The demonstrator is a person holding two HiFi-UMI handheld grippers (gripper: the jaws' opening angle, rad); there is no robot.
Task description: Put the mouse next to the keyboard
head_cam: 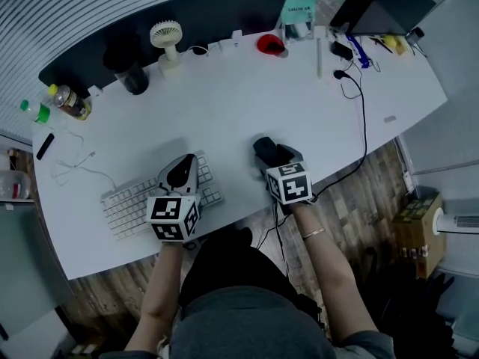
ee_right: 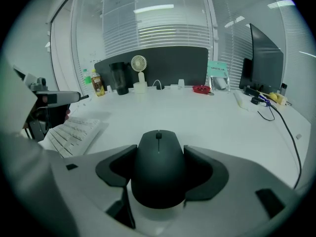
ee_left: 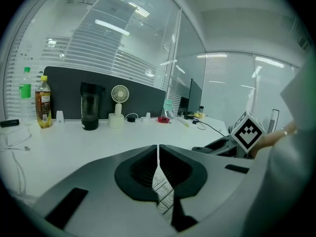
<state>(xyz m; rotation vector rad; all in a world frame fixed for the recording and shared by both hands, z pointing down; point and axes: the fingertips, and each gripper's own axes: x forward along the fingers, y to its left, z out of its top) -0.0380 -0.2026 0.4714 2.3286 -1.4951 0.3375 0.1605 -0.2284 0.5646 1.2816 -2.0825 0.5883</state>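
The black mouse point(ee_right: 159, 164) sits between the jaws of my right gripper point(ee_right: 159, 174), whose pads press on both its sides. In the head view the mouse point(head_cam: 263, 148) and right gripper point(head_cam: 269, 155) are over the white table point(head_cam: 247, 103), a little right of the white keyboard point(head_cam: 127, 206). The right gripper view has the keyboard point(ee_right: 74, 131) at its left. I cannot tell whether the mouse rests on the table. My left gripper point(head_cam: 182, 172) hovers over the keyboard's right end. Its jaws point(ee_left: 158, 154) are shut with nothing in them, and keys show through the slit below.
Along the table's far edge stand a small fan point(head_cam: 166, 40), a black cup point(head_cam: 129, 72), a bottle point(head_cam: 71, 102) and a red object point(head_cam: 269, 45). A black cable point(head_cam: 364, 118) runs down the right side. A laptop point(head_cam: 382, 6) sits at the far right.
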